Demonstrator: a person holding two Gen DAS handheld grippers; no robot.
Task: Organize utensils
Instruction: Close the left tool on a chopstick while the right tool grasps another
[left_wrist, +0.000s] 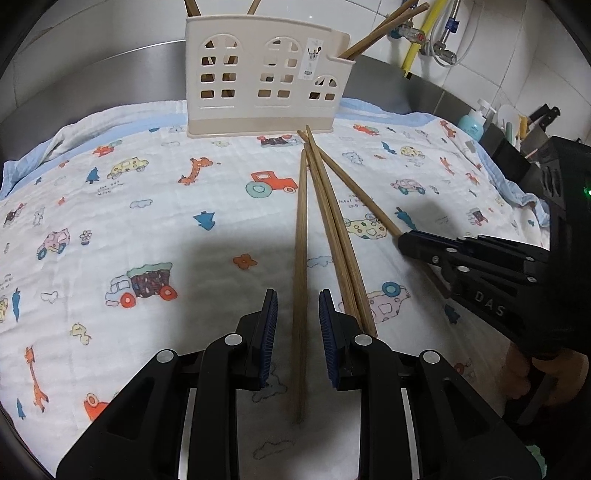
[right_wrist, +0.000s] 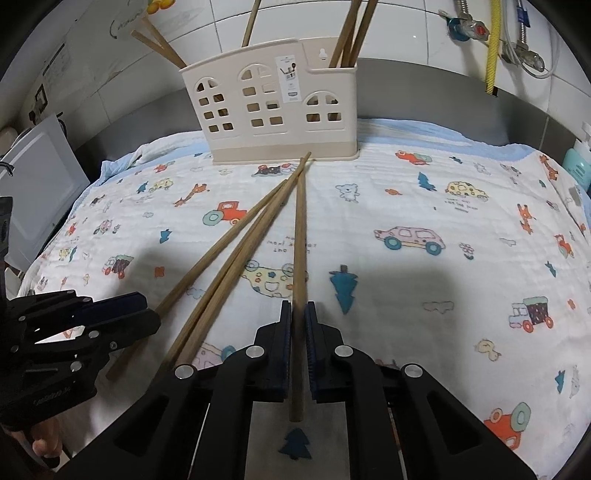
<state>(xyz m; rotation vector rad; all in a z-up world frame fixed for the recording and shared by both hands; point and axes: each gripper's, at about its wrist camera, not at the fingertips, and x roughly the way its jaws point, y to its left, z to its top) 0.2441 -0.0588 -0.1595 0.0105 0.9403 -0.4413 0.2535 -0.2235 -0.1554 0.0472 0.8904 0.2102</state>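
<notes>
Left wrist view: the left gripper (left_wrist: 298, 314) fills the bottom centre, its 2 blue pads apart, and 1 chopstick (left_wrist: 301, 266) runs straight up the gap between them without touching either pad, lying flat on the cartoon-print cloth (left_wrist: 129, 221). Just right of it, a pair of chopsticks (left_wrist: 334, 236) lies side by side, lower ends passing under the right-hand finger. Further right, the right gripper (left_wrist: 406, 240) comes in from the right edge, clamped on the fourth chopstick (left_wrist: 354, 188), which slants toward the upper centre. All 4 tips converge just in front of the beige utensil holder (left_wrist: 266, 77) at top centre, more chopsticks standing in it. Right wrist view: at lower left the left gripper (right_wrist: 144, 308) sits over the leftmost chopstick (right_wrist: 221, 243); the pair (right_wrist: 243, 254) lies next to it on the cloth (right_wrist: 406, 206); at bottom centre the right gripper (right_wrist: 298, 314) has its pads squeezed together on the fourth chopstick (right_wrist: 300, 236), which points up at the holder (right_wrist: 277, 110).
</notes>
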